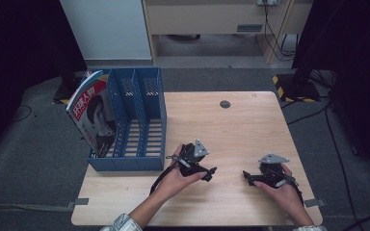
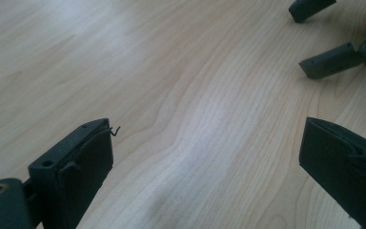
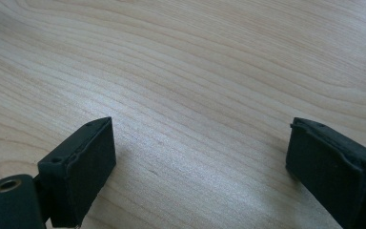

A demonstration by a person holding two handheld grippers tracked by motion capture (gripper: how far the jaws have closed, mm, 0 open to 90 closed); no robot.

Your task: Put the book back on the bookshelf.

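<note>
A blue file rack [image 1: 135,122] with three slots stands at the table's left edge. A magazine [image 1: 93,113] with a portrait cover leans in its leftmost slot. My left gripper [image 1: 211,173] rests low over the wooden table [image 1: 231,130], just right of the rack's front corner, jaws open and empty. My right gripper [image 1: 246,177] lies near the front right, open, pointing left toward the other. In the left gripper view my left gripper [image 2: 205,148] spans bare wood, and the right gripper's fingertips [image 2: 331,61] show at the top right. In the right gripper view my right gripper [image 3: 198,152] holds nothing.
A small round dark cap [image 1: 225,104] sits in the table top near the far edge. Beyond the table are a white panel [image 1: 108,29], a wooden cabinet [image 1: 212,19] and cables on grey carpet. Black stands flank both sides.
</note>
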